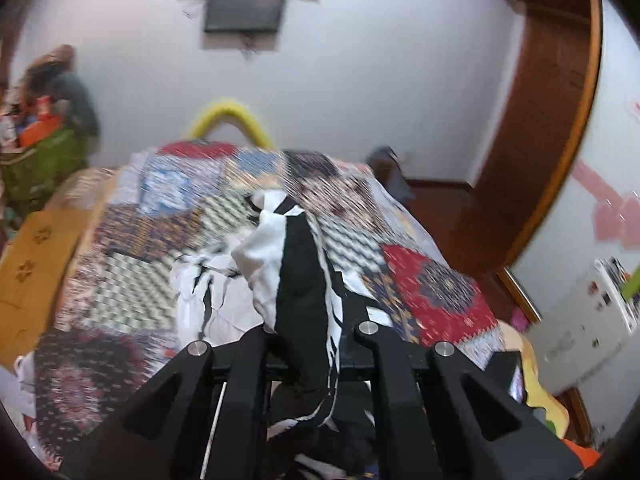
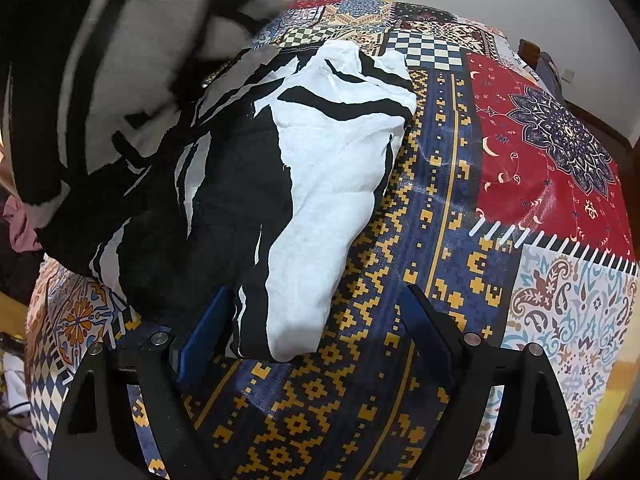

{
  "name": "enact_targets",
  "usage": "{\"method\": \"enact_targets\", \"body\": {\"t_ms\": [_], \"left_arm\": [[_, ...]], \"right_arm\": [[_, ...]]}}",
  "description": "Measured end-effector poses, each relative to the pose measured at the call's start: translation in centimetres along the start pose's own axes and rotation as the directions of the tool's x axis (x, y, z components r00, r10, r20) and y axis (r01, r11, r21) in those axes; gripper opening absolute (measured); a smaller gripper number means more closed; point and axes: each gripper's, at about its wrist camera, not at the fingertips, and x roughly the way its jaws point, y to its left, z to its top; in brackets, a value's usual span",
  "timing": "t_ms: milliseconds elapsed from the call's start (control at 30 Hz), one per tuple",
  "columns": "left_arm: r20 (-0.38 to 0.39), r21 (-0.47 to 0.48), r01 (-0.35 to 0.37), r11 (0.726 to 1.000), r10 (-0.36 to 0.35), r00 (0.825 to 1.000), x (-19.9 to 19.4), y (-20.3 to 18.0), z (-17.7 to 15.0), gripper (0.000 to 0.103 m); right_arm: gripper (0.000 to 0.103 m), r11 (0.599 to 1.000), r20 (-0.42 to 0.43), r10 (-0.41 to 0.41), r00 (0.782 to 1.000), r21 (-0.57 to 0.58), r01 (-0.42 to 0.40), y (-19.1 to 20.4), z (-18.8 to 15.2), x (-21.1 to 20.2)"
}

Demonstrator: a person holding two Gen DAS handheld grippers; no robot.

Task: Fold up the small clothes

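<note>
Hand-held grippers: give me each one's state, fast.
Left hand-held gripper: closed on the black-and-white garment.
Right hand-held gripper: open, holding nothing.

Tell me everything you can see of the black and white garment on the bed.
The black and white garment is thin, soft fabric, white with bold irregular black patches and streaks. It lies crumpled, not yet folded, on the patchwork bedcover. One part is lifted: the left gripper is shut on a bunched black section. The right gripper is open, its fingers either side of the near end, not pressing it.
</note>
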Motion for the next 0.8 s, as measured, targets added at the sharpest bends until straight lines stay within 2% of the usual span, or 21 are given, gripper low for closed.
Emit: {"method": "enact_targets", "body": {"t_ms": [67, 233, 400, 433, 500, 533, 567, 667, 800], "left_arm": [[-0.064, -0.008, 0.042, 0.999, -0.043, 0.997, 1.6, -0.7, -0.8, 0.007], [-0.162, 0.005, 0.115, 0.993, -0.112, 0.98, 3.4, -2.0, -3.2, 0.007], [-0.227, 0.083, 0.1, 0.992, -0.078, 0.971, 3.9, -3.1, -5.2, 0.007], [-0.232, 0.093, 0.087, 0.992, -0.063, 0.971, 3.8, -3.1, -5.5, 0.012], [-0.236, 0.102, 0.075, 0.992, -0.049, 0.971, 3.4, -3.1, -5.8, 0.029], [-0.231, 0.098, 0.074, 0.992, -0.05, 0.972, 3.0, -2.9, -5.8, 0.046], [-0.211, 0.087, 0.081, 0.993, -0.062, 0.976, 2.3, -2.6, -5.9, 0.056], [-0.182, 0.094, 0.096, 0.991, -0.077, 0.98, 0.9, -2.1, -5.9, 0.065], [-0.146, 0.075, 0.061, 0.995, -0.049, 0.988, -1.1, -0.6, -5.5, 0.073]], "right_arm": [[0.086, 1.0, 0.001, 0.005, 1.0, 0.005, -0.005, -0.1, 0.0, 0.1], [0.086, 1.0, 0.003, 0.014, 1.0, 0.009, -0.014, -0.2, 0.1, 0.1], [0.085, 1.0, 0.01, 0.018, 1.0, 0.017, -0.019, -0.5, 0.2, 0.0], [0.084, 1.0, 0.012, 0.019, 1.0, 0.024, -0.019, -0.6, 0.2, -0.1], [0.084, 0.999, 0.017, 0.021, 1.0, 0.044, -0.022, -1.0, 0.0, -0.6], [0.084, 0.998, 0.024, 0.021, 1.0, 0.05, -0.022, -1.3, -0.1, -1.1], [0.084, 0.998, 0.027, 0.016, 1.0, 0.053, -0.018, -1.4, -0.2, -1.4], [0.084, 0.998, 0.045, -0.001, 0.999, 0.06, -0.001, -2.0, -0.6, -2.8], [0.084, 0.996, 0.083, -0.029, 0.996, 0.081, 0.022, -3.2, -0.7, -5.0]]}}
